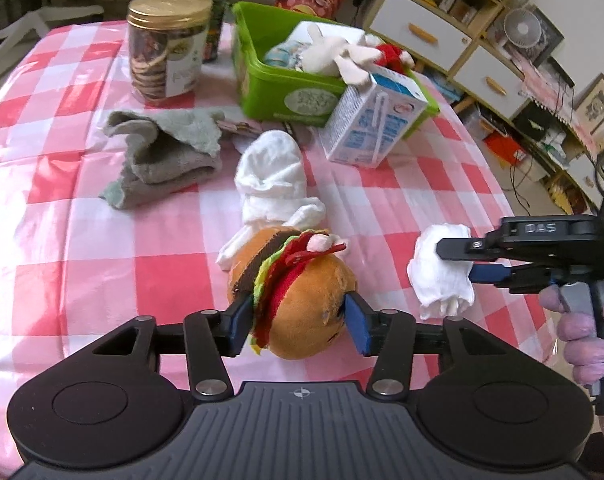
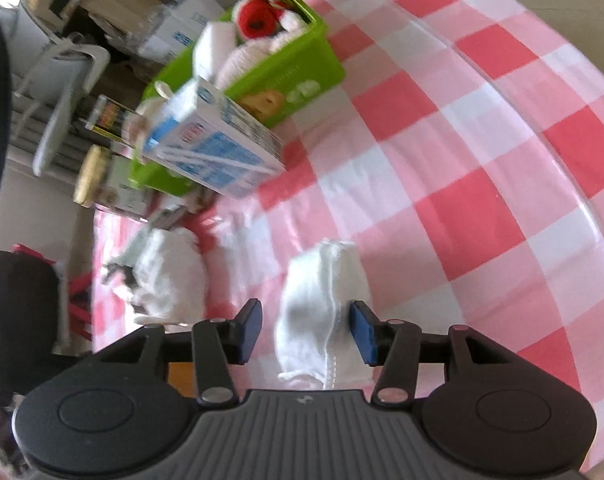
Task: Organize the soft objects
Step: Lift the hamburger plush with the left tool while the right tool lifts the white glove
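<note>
A plush hamburger [image 1: 294, 292] lies on the pink checked tablecloth between the open fingers of my left gripper [image 1: 298, 326]; the pads sit at its sides. A small white folded cloth [image 1: 442, 270] lies to its right, also in the right wrist view [image 2: 322, 304], between the open fingers of my right gripper [image 2: 308, 332], seen too in the left wrist view [image 1: 462, 260]. A white sock [image 1: 274, 176] and a grey towel [image 1: 166, 152] lie further back. A green bin [image 1: 286, 92] at the back holds a white plush toy [image 1: 334, 54] with red parts.
A milk carton [image 1: 374, 120] leans against the green bin's front. A gold-lidded cookie jar [image 1: 166, 48] and a can [image 1: 214, 8] stand at the back left. Shelves and drawers [image 1: 462, 36] stand beyond the table on the right.
</note>
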`<action>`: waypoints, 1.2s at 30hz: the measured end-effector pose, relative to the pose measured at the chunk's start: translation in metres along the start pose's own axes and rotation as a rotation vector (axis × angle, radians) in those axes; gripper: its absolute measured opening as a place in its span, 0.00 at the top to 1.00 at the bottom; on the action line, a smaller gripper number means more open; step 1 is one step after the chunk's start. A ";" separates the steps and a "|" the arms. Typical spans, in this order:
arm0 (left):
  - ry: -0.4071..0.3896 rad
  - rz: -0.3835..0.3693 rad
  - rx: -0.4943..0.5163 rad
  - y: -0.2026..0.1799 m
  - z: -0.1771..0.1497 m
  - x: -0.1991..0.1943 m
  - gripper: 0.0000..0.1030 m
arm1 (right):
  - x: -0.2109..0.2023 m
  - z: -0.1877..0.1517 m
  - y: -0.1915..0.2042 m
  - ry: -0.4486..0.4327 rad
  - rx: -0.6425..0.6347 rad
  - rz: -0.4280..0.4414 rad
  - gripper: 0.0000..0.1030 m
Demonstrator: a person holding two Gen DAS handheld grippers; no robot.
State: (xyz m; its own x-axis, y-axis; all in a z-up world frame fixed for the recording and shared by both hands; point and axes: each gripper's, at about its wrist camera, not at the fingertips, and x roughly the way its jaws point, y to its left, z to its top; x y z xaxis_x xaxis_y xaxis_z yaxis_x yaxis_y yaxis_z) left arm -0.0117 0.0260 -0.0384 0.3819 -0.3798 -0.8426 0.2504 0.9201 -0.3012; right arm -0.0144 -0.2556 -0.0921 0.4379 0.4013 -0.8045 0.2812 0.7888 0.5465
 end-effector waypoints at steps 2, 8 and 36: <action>0.018 -0.004 0.015 -0.002 -0.001 0.004 0.43 | 0.005 -0.002 0.000 0.009 -0.012 -0.029 0.76; 0.064 0.006 -0.005 0.005 -0.007 0.016 0.43 | 0.006 -0.003 -0.003 0.005 -0.032 -0.056 0.86; -0.206 -0.155 0.024 -0.010 0.046 -0.027 0.55 | -0.058 0.048 0.002 -0.286 0.040 0.176 1.00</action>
State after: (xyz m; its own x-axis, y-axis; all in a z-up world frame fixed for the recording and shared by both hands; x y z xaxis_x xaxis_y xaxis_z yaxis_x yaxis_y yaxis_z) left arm 0.0163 0.0225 0.0075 0.5096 -0.5297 -0.6780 0.3402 0.8479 -0.4067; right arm 0.0014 -0.2995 -0.0330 0.7029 0.3781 -0.6025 0.2110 0.6981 0.6842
